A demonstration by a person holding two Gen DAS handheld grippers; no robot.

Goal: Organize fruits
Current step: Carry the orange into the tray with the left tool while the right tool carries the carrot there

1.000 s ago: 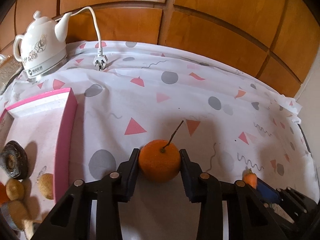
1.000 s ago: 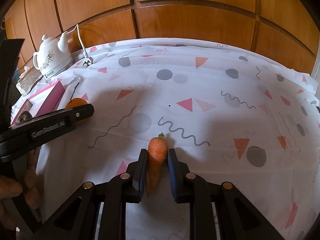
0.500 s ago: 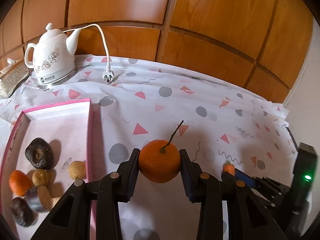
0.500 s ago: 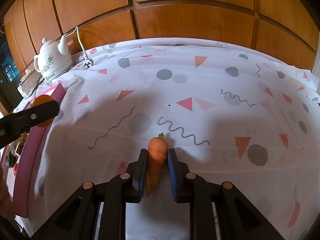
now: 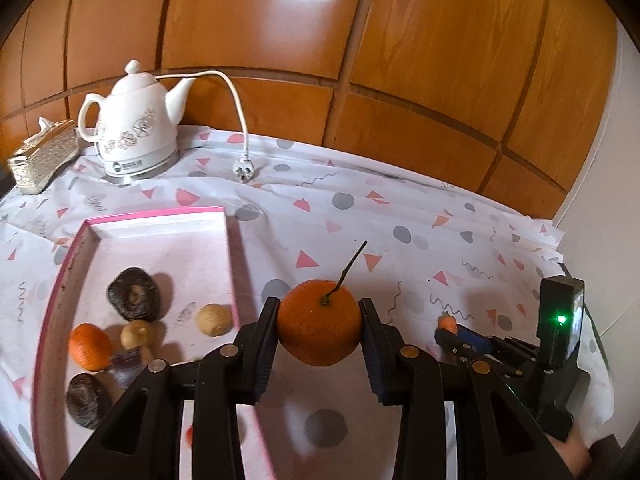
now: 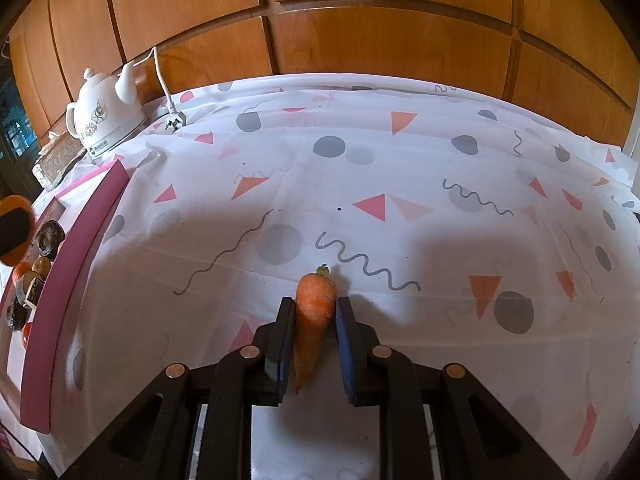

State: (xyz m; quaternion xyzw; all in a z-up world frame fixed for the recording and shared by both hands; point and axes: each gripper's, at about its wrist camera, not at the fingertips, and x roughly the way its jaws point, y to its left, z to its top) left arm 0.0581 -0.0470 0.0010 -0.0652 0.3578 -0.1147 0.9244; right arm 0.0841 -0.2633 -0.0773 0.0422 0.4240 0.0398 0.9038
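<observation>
My left gripper [image 5: 319, 320] is shut on an orange with a thin stem [image 5: 319, 322] and holds it above the tablecloth, just right of the pink tray [image 5: 234, 256]. The tray holds a small orange [image 5: 89, 346], dark fruits [image 5: 133, 293], pale round fruits [image 5: 214, 320] and more. My right gripper [image 6: 315, 316] is shut on a carrot [image 6: 314, 310], leaf end forward, low over the cloth. The right gripper with the carrot also shows in the left wrist view [image 5: 448, 322]. The held orange shows at the left edge of the right wrist view [image 6: 14, 230].
A white kettle [image 5: 134, 124] with a loose cord and plug [image 5: 244, 170] stands at the back left, beside a silver tissue box [image 5: 42, 156]. A wooden panel wall [image 5: 360, 60] runs behind the table. The patterned cloth [image 6: 400, 184] covers the table.
My left gripper has risen and moved left with the orange, bringing the whole tray into view. My right gripper has stayed still, shut on the carrot.
</observation>
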